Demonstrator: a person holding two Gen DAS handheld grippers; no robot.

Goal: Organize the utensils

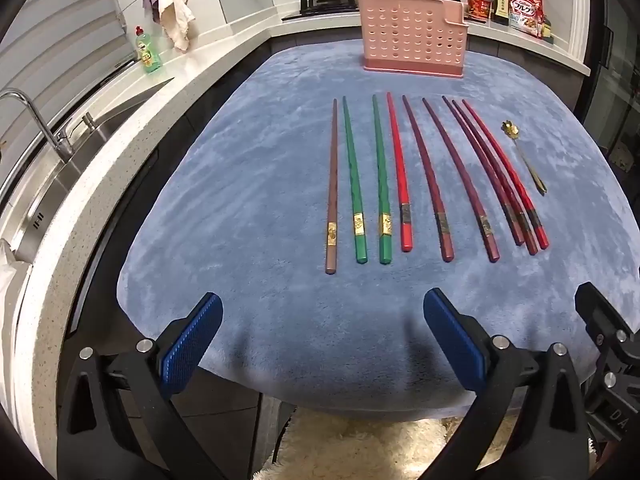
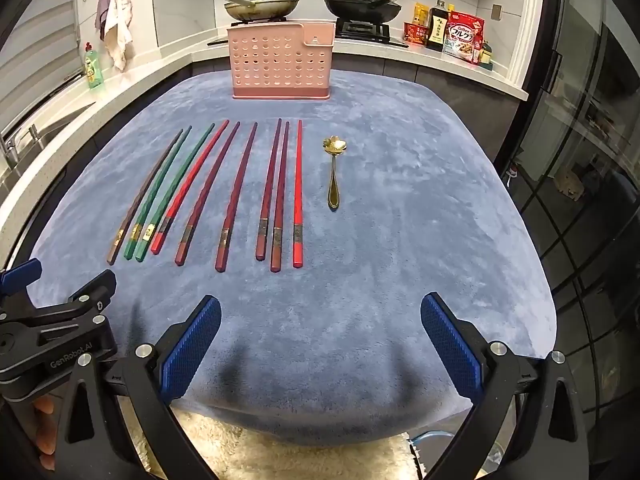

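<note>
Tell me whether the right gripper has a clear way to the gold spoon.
Probably yes. The right gripper is open and empty, and only bare blue cloth lies between it and the gold spoon, which sits apart from the nearest red chopstick.

Right gripper [image 2: 320, 344]: jaws fully apart, nothing between the blue pads [image 2: 192, 348], held above near edge of blue cloth [image 2: 420, 220]. Left gripper [image 2: 24, 276] partly visible at near left, w/ fingers of a hand [image 2: 46, 432] below it. On cloth — nine chopsticks [image 2: 240, 196] in a row, tips pointing far: brown, two green, rest red/dark red. Gold spoon [image 2: 334, 172] lies right of row, apart. Pink perforated holder [image 2: 280, 64] stands upright at far edge.
</note>
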